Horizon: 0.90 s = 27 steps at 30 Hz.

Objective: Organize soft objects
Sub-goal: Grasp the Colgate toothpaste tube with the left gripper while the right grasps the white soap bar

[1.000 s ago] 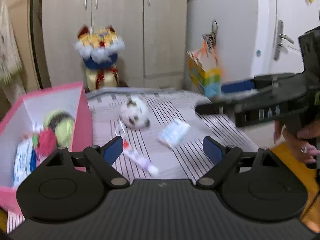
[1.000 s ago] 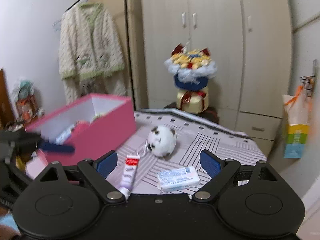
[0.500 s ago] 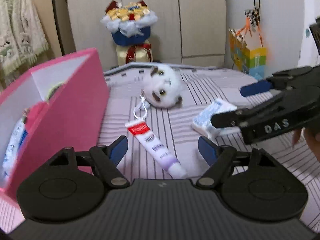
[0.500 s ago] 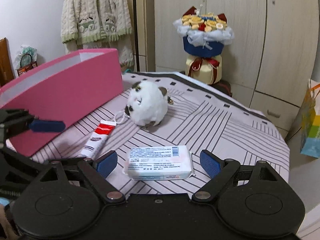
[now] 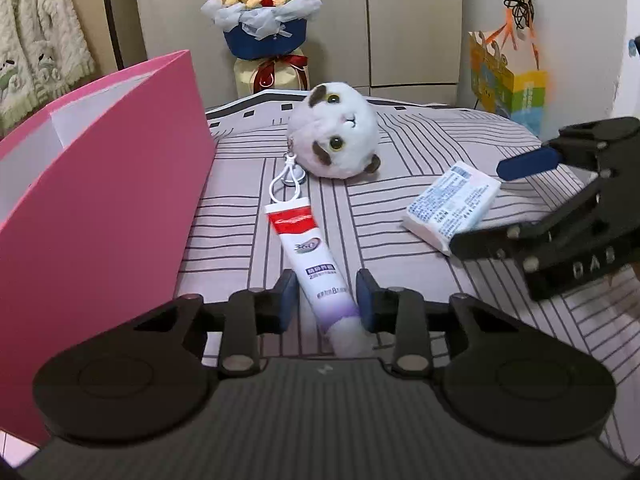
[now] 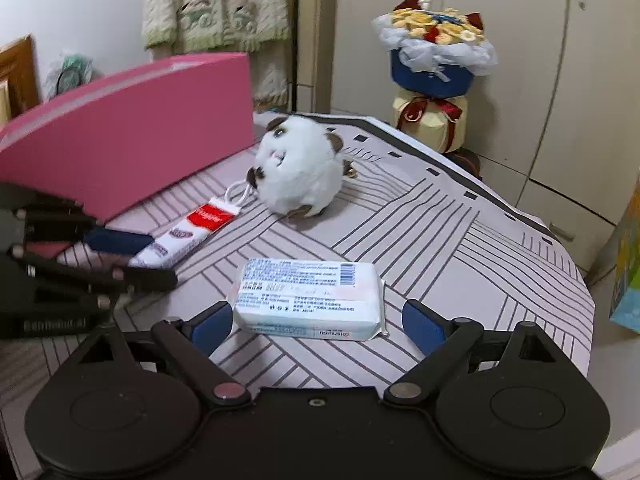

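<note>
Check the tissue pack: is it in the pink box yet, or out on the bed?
Out. The tissue pack lies flat on the striped cover, between the open right tongs, untouched, apart from the pink box.

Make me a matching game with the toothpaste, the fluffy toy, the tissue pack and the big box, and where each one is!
Things:
1. toothpaste tube
2. plush toy
3. tissue pack
4. pink box

Places:
A. standing along the left side of the striped cloth
B. between the fingers of the left gripper, whose jaws have just been closing
C. lying between the wide-open fingers of the right gripper
D. farthest back on the cloth, with a white loop beside it

Pairs: 1-B, 2-D, 3-C, 4-A
</note>
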Motion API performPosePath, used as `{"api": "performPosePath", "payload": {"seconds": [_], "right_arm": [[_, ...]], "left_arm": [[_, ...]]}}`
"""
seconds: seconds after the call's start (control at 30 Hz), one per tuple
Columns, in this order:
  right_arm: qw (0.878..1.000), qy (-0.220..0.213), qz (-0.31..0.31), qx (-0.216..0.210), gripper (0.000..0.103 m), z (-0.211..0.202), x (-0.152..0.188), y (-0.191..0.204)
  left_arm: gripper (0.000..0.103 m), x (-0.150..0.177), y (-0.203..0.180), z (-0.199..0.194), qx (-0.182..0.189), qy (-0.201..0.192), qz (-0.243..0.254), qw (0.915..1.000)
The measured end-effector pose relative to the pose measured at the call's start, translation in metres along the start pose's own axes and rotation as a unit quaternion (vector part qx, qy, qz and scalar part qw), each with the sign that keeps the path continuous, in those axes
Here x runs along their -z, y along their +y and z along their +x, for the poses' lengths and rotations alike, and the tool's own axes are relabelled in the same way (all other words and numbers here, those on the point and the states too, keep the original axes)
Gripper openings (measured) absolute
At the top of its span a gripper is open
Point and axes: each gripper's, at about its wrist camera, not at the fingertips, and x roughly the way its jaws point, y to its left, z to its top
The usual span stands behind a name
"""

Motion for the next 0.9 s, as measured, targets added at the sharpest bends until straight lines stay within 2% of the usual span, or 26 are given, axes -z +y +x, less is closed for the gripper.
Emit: {"api": "performPosePath", "payload": {"seconds": [0.1, 0.27, 0.33, 0.4, 0.47, 0.63, 0.77, 0.9], "right_arm": [[1.0, 0.005, -0.024, 0.002, 0.094, 0.005, -0.001, 0.005], [1.0, 0.003, -0.016, 0.009, 0.099, 0.015, -0.002, 0.012], [1.0, -0.002, 0.015, 0.007, 0.102, 0.019, 0.001, 0.011], [0.999, -0.008, 0.034, 0.011, 0.102, 0.021, 0.003, 0.012], [0.999, -0.01, 0.033, 0.02, 0.102, 0.02, 0.004, 0.013], [0.998, -0.022, 0.045, 0.028, 0.096, 0.018, 0.008, 0.014], [0.998, -0.03, 0.05, 0.031, 0.084, 0.015, 0.009, 0.013], [0.996, -0.031, 0.071, 0.052, 0.083, 0.013, 0.01, 0.017]], "left_arm": [[0.031, -0.004, 0.002, 0.005, -0.001, 0.005, -0.012, 0.9999], [0.042, -0.014, 0.007, 0.018, -0.013, 0.011, -0.034, 0.9993], [0.042, -0.013, 0.008, 0.022, -0.024, 0.002, -0.043, 0.9988], [0.042, -0.014, 0.005, 0.025, -0.03, -0.003, -0.03, 0.9991], [0.035, -0.016, 0.004, 0.026, -0.024, 0.0, -0.023, 0.9994], [0.036, -0.018, 0.008, 0.027, -0.017, 0.002, -0.037, 0.9992], [0.035, -0.018, 0.007, 0.027, -0.016, 0.001, -0.032, 0.9994], [0.035, -0.017, 0.009, 0.028, -0.015, -0.003, -0.039, 0.9991]]}}
